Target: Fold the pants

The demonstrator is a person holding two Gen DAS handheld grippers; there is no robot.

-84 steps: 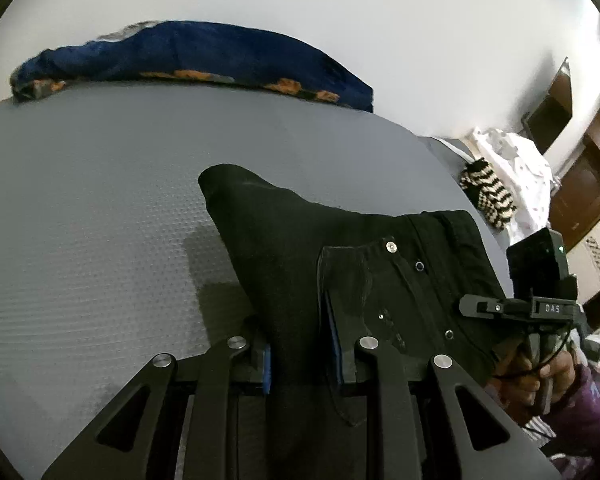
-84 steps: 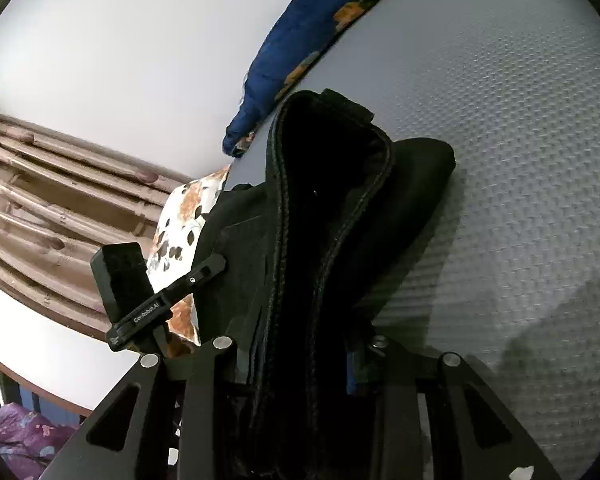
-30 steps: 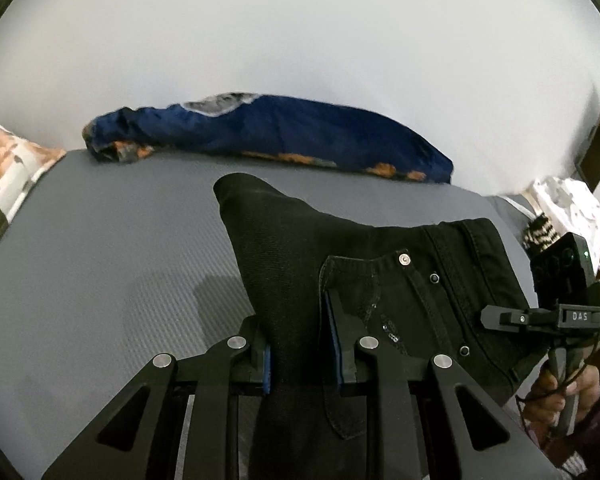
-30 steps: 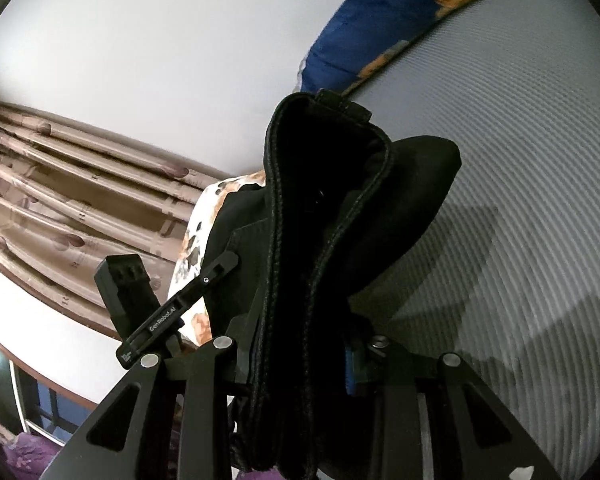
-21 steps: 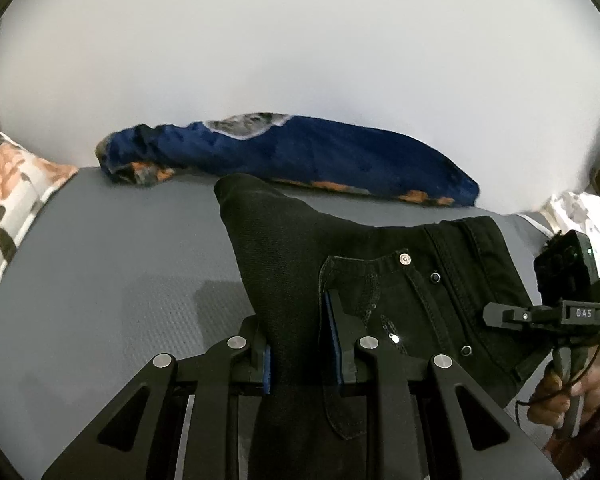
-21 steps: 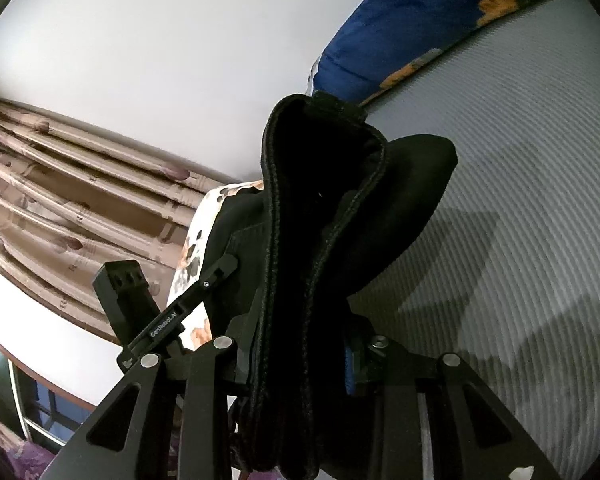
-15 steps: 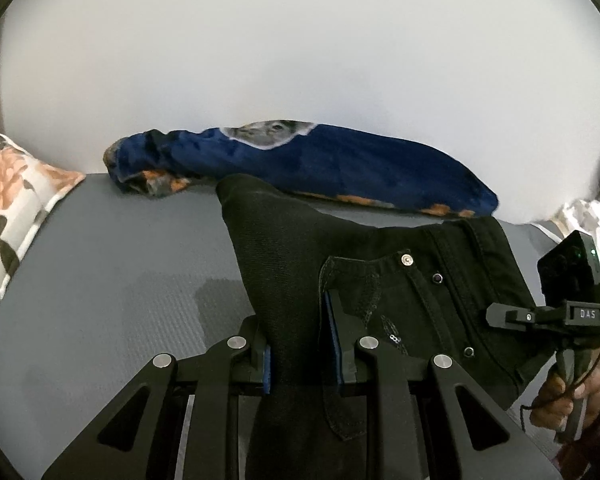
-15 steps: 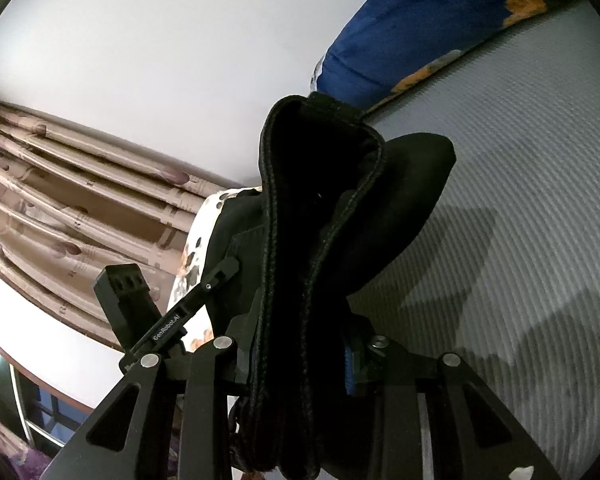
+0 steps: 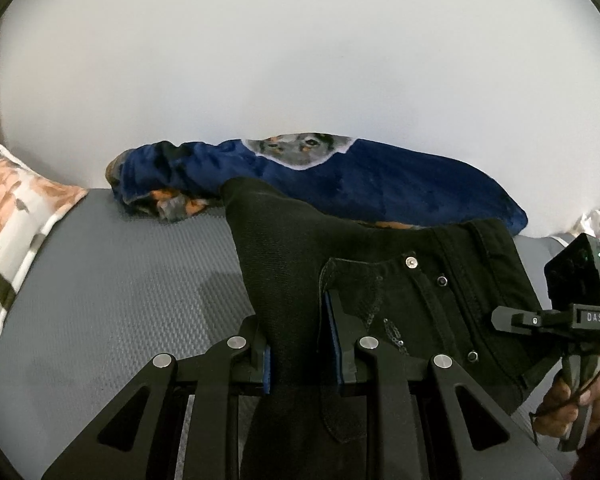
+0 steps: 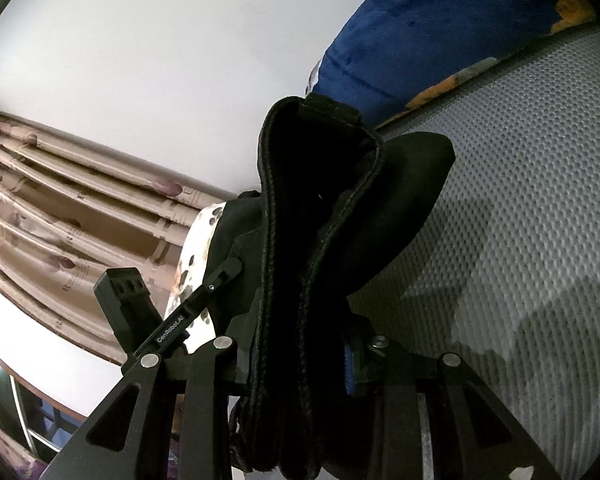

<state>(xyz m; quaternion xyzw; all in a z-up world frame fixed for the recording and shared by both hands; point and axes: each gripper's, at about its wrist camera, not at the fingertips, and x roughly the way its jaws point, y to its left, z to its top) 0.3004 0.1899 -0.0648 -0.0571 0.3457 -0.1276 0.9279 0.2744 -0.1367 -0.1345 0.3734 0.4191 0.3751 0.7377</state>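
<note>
I have both hand-held grippers, left (image 9: pixel 302 354) and right (image 10: pixel 300 364), clamped on the black denim pants (image 9: pixel 380 276), held above the grey textured bed (image 9: pixel 112 292). I should lower them evenly, keeping the waistband taut.

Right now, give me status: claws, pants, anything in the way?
Left claw shut on black pants. Right claw shut on waistband. Pants lifted over grey bed. Blue blanket ahead.

"DAS" on the right gripper (image 9: pixel 556 320); "GenRobot.AI" on the left gripper (image 10: pixel 172 330).
</note>
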